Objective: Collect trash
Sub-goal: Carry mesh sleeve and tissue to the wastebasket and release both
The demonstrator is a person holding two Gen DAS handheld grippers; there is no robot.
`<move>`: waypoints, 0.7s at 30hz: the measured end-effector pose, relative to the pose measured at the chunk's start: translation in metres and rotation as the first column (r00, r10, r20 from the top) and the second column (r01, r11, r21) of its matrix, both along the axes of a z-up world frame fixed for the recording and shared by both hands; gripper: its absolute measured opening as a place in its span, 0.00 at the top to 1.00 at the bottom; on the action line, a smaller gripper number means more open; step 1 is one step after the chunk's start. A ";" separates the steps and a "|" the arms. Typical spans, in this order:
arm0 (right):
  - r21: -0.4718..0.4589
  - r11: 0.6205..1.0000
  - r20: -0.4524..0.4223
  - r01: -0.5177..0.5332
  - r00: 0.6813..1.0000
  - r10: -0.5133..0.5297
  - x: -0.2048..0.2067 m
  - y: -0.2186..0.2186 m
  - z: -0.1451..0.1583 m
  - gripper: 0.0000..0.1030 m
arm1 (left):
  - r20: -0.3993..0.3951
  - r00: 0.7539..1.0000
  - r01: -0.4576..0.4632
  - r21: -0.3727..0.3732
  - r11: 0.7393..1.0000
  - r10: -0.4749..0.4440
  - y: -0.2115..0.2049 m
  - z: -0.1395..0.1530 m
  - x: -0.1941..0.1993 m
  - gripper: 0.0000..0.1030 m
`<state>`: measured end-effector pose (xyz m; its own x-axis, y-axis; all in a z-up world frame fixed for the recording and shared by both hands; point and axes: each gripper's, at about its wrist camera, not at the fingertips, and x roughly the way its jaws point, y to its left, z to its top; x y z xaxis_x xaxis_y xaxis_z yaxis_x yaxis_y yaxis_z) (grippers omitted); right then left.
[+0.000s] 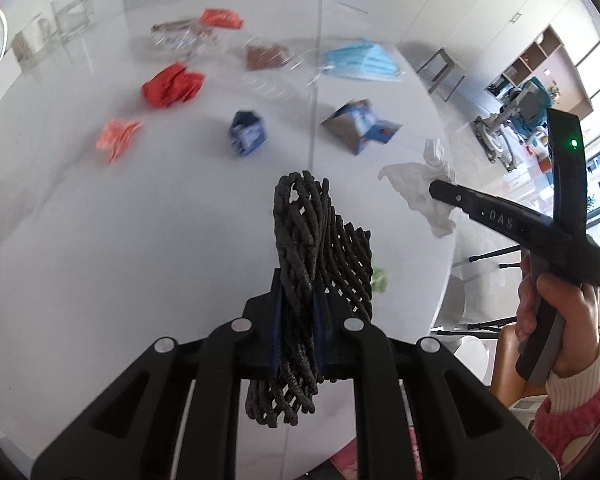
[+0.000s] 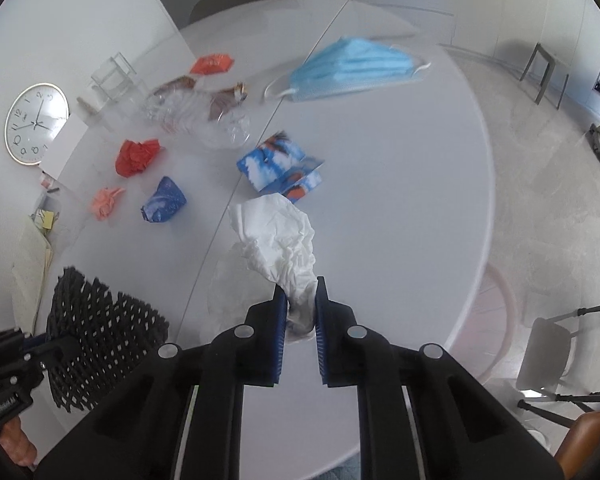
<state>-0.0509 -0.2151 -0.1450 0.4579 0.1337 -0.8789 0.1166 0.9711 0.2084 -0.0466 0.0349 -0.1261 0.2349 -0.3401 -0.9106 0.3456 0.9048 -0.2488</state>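
The left gripper (image 1: pixel 298 312) has its jaws clamped on a black foam net sleeve (image 1: pixel 312 240), which stands up between them and hangs below them, lifted clear of the white bench (image 1: pixel 100 260). The right gripper (image 2: pixel 301 320) has its jaws clamped on the lower end of a crumpled white tissue (image 2: pixel 280 240), which rises ahead of the jaws above the bench surface. In the left wrist view the right gripper appears to the right of the left jaws, held in the person's right hand (image 1: pixel 552 312), with the tissue at its tip. In the right wrist view the net sleeve and the left gripper appear to the lower left of the right jaws. Remaining trash lies on the bench ahead of both pairs of jaws: an opened blue carton (image 2: pixel 284 168) just beyond the tissue, a small blue crumpled carton (image 2: pixel 164 200) to the left of it, a crumpled red paper (image 2: pixel 138 156) and a pink paper ball (image 2: pixel 106 202) further left, a clear plastic container (image 2: pixel 204 116) and an orange wrapper (image 2: pixel 212 63) farther ahead, and a blue face mask (image 2: pixel 352 68) far ahead to the right.
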 end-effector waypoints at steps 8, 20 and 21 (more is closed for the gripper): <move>-0.074 0.992 0.051 0.101 0.994 -0.098 -0.049 -0.077 0.035 0.87 | 0.055 0.990 0.133 -0.010 0.991 -0.132 -0.103 0.027 -0.008 0.88; -0.080 0.971 -0.008 0.225 0.974 -0.226 -0.086 -0.187 0.007 0.86 | 0.033 0.949 0.314 -0.002 0.949 -0.314 -0.269 -0.006 -0.017 0.88; -0.080 0.970 -0.013 0.229 0.973 -0.231 -0.088 -0.193 0.004 0.86 | 0.028 0.947 0.321 0.003 0.947 -0.321 -0.278 -0.010 -0.018 0.88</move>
